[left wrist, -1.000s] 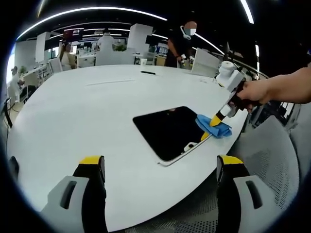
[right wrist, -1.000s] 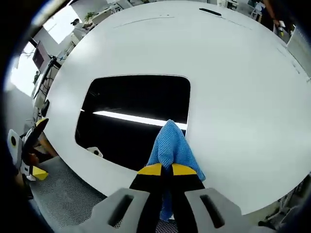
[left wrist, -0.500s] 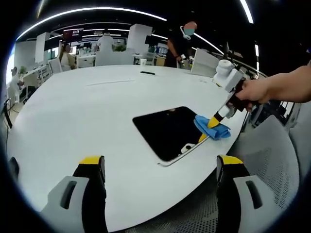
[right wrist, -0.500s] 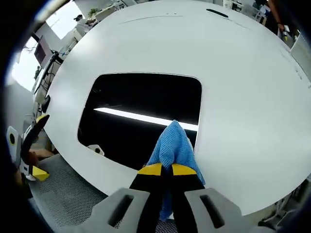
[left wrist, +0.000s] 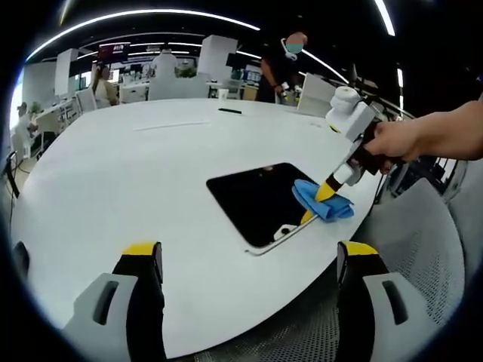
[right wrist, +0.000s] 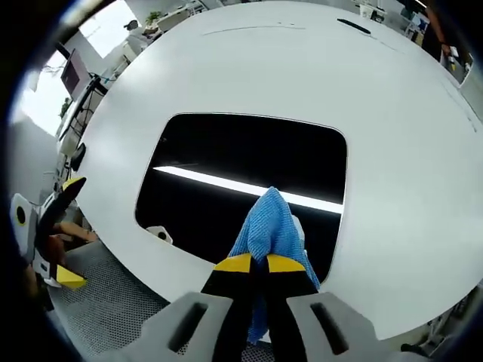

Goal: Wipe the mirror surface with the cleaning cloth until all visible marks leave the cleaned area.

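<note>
- A mirror (left wrist: 266, 202) is lying flat on a big white table (left wrist: 121, 173), close to the table's near right edge in the left gripper view; its glass is looking almost black.
- In the right gripper view the mirror (right wrist: 249, 177) is reflecting a long bright strip of ceiling light across its middle.
- The right gripper (right wrist: 252, 263) is pinching a blue cloth (right wrist: 269, 234) between its yellow-tipped jaws, which are standing closed together on the fabric.
- The cloth is bunching up ahead of the jaws and is resting on the mirror's near right part, with some of it hanging back below the tips.
- In the left gripper view the same right gripper (left wrist: 322, 196) is coming in from the right, held by a person's hand (left wrist: 396, 141), and is pressing the cloth (left wrist: 320, 200) onto the mirror's right corner, partly overlapping the table beside it.
- A small white patch (left wrist: 284, 229) is showing on the glass near the mirror's near edge; what it is cannot be told.
- The left gripper (left wrist: 249, 256) is hovering off the near edge of the table with its jaws standing wide apart and nothing between them.
- In the right gripper view the left gripper (right wrist: 45, 241) is showing at the far left, beyond the table edge.
- People (left wrist: 283, 64) are standing at desks on the far side of the table, and a dark thin object (left wrist: 229, 112) is lying on the table's far part.
</note>
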Demonstrator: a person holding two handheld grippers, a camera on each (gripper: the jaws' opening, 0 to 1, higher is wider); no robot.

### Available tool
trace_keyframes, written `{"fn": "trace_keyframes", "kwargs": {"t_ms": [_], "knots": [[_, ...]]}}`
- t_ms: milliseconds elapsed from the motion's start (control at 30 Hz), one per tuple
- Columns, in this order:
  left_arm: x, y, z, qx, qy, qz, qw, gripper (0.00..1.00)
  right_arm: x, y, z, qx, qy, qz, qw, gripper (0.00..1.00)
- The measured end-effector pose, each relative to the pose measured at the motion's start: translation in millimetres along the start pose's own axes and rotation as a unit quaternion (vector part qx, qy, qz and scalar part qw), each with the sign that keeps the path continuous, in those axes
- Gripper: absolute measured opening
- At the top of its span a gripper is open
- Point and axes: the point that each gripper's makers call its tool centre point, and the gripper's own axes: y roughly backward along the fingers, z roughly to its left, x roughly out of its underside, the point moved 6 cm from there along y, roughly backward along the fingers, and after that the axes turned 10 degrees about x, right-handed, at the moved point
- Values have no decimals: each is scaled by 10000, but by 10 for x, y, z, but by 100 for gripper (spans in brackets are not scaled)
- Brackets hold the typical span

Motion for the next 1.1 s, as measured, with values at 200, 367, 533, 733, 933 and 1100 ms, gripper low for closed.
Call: {"fn": "trace_keyframes", "kwargs": {"t_ms": [200,367,533,733,933,1100], "knots": [[0,-1,0,5,-2,4,10000,95,-9,-6,101,-74,32,-39,10000,0],[1,3,6,-3,14,-11,10000,95,-34,-4,177,-129,74,-56,9999,0],[2,1,17,-28,58,-44,10000,96,-71,-21,270,-167,175,-57,9997,0],[7,0,22,-51,54,-43,10000,98,-110,-42,379,-222,288,-64,9993,0],[4,-20,38,-46,45,-44,10000,99,-136,-40,484,-267,381,-61,9989,0],[9,-30,47,-26,41,-56,10000,99,-154,-28,586,-265,487,-60,9984,0]]}}
